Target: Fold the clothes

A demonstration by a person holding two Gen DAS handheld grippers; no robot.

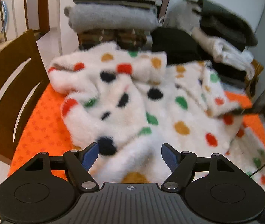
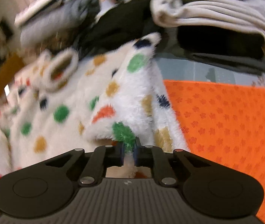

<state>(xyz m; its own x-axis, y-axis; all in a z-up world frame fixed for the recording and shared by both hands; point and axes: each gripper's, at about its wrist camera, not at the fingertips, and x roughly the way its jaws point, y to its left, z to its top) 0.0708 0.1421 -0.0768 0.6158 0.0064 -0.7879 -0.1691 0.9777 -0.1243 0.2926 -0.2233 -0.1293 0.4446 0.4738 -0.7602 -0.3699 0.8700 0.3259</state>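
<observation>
Right claw [image 2: 128,149] pinch point buried in fleece [image 2: 121,100]

a fluffy white garment [image 1: 151,100] with red, green, mustard and black spots lies crumpled across the orange mat, a sleeve bunched at the far left, its right edge lifted.

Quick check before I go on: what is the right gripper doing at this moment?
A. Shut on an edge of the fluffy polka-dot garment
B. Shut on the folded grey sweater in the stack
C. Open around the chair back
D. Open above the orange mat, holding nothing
A: in the right wrist view the right gripper has its jaws pinched together on a green-spotted edge of the fluffy polka-dot garment, beside the orange mat.
</observation>
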